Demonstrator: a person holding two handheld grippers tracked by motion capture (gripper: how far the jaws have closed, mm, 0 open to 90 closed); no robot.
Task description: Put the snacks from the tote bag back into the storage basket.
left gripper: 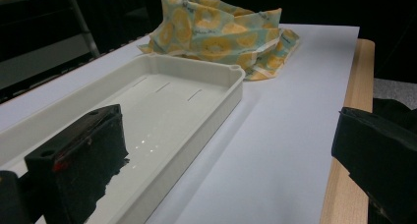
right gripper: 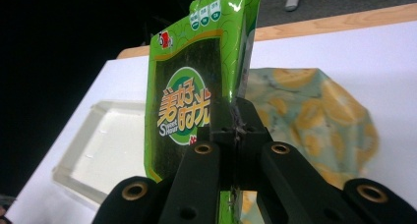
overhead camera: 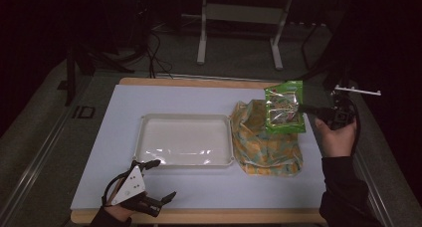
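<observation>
A green snack packet (overhead camera: 284, 108) hangs in the air above the yellow-patterned cloth bag (overhead camera: 266, 147), with my right gripper (overhead camera: 300, 107) shut on its edge. In the right gripper view the jaws pinch the packet (right gripper: 192, 86) at its side, and the bag (right gripper: 314, 106) lies on the table behind. A shallow white tray (overhead camera: 184, 139) with nothing in it sits mid-table. My left gripper (overhead camera: 161, 179) stands open near the table's front left edge, holding nothing. The left gripper view looks over the tray (left gripper: 196, 86) towards the bag (left gripper: 221, 32).
A white mat (overhead camera: 124, 117) covers the wooden table (overhead camera: 199, 217). Metal frame legs (overhead camera: 201, 38) stand on the floor beyond the table's far edge. Dark surroundings lie on both sides.
</observation>
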